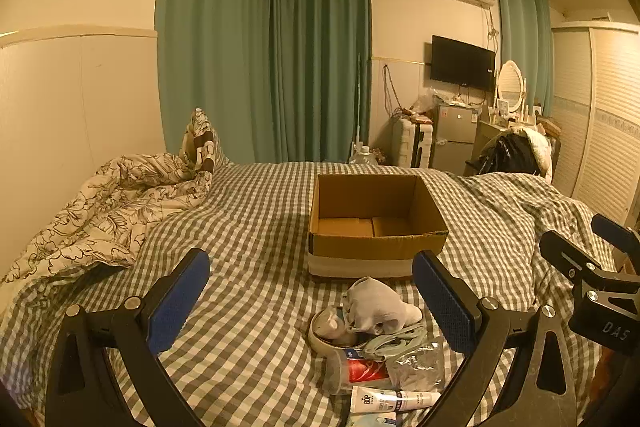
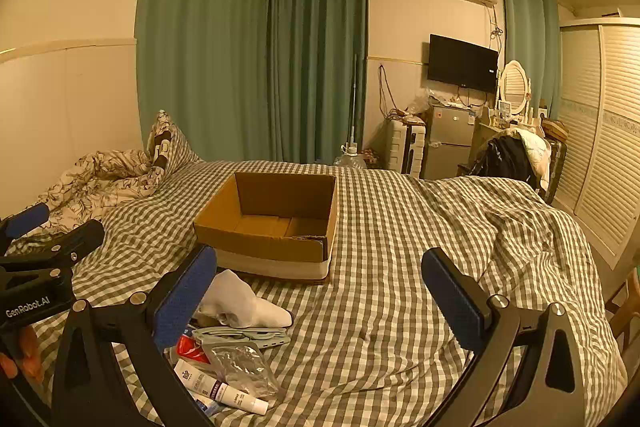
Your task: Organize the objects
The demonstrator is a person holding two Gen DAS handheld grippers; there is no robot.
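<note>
An empty open cardboard box (image 1: pixel 376 223) (image 2: pixel 276 223) rests on the checked bed cover (image 1: pixel 256 211) (image 2: pixel 392 259). In front of it lies a small heap: a white sock (image 1: pixel 380 305) (image 2: pixel 244 301), a round tape roll (image 1: pixel 330 333), a pale cable (image 1: pixel 394 341) (image 2: pixel 244 337), a clear cup with a red label (image 1: pixel 356 373), a crumpled clear bag (image 1: pixel 420 367) (image 2: pixel 244 367) and a white tube (image 1: pixel 394 399) (image 2: pixel 220 389). My left gripper (image 1: pixel 312 301) is open above the heap. My right gripper (image 2: pixel 320 301) is open over bare cover to the right of it.
A crumpled floral duvet (image 1: pixel 108 211) (image 2: pixel 104 179) lies at the bed's left. Green curtains (image 1: pixel 264 55) hang behind. A small fridge (image 1: pixel 456 137), a wall TV (image 1: pixel 462 63), a dresser with a mirror (image 1: pixel 511 87) and a louvred wardrobe (image 2: pixel 600 131) stand to the right.
</note>
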